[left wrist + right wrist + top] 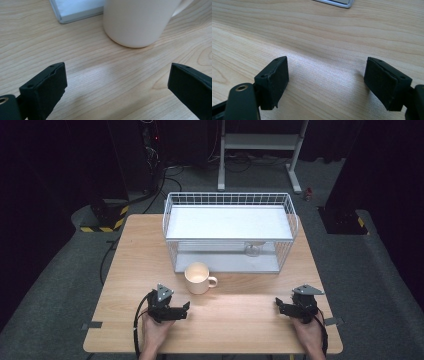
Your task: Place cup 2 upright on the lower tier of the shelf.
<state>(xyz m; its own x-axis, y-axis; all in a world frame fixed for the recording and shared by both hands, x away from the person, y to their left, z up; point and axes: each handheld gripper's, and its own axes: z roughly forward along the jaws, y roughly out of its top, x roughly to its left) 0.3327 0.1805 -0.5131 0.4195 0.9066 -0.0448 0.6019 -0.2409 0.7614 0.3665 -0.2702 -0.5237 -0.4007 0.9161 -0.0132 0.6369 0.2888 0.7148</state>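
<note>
Up front, the cream mug (199, 278) stands on the wooden table (240, 320) before the white wire basket (230, 231), its rim cut off in the left gripper view; the left gripper (115, 82) gapes wide, empty, short of it; the right gripper (325, 80) also spread, empty; a glass (253, 250) under the basket's shelf is hard to make out

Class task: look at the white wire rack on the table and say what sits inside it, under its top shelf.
Under the top shelf of the white wire rack, a clear glass stands on the lower tray at the right side. The shelf covers the glass's upper part, and the rest of the tray looks bare.
</note>
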